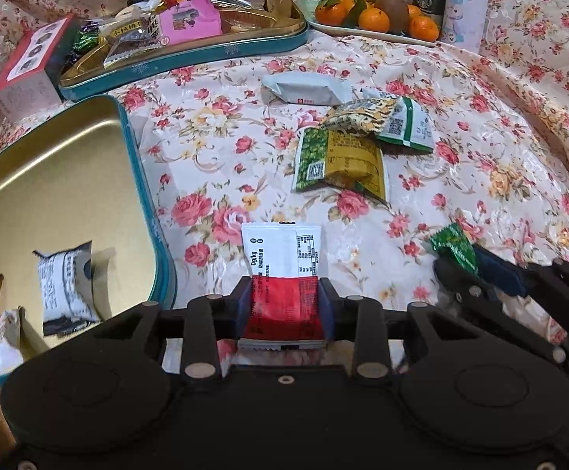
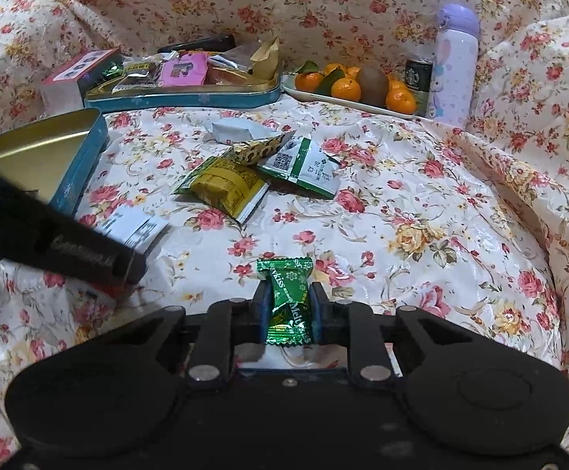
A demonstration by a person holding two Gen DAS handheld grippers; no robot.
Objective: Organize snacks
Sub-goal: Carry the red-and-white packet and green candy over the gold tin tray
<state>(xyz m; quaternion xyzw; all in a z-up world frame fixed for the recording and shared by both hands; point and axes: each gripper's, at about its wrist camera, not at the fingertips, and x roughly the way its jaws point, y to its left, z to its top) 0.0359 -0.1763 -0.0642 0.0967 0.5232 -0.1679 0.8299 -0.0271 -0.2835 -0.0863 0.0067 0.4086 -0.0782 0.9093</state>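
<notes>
My left gripper (image 1: 284, 293) is shut on a red and white snack packet (image 1: 282, 270) and holds it above the floral cloth, just right of the open gold tin lid (image 1: 69, 180). The lid holds three small packets (image 1: 65, 290). My right gripper (image 2: 287, 301) is shut on a green foil candy (image 2: 286, 301); it also shows in the left wrist view (image 1: 455, 248) at the right. A yellow-green packet (image 2: 225, 186), a green-white packet (image 2: 304, 170), a gold patterned packet (image 2: 257, 150) and a white packet (image 2: 237, 131) lie loose mid-cloth.
A teal tin tray (image 2: 182, 98) full of snacks stands at the back left, with a pink-topped box (image 2: 75, 74) beside it. A plate of mandarins and a kiwi (image 2: 355, 86), a dark can (image 2: 417, 74) and a lilac bottle (image 2: 453, 66) stand at the back right.
</notes>
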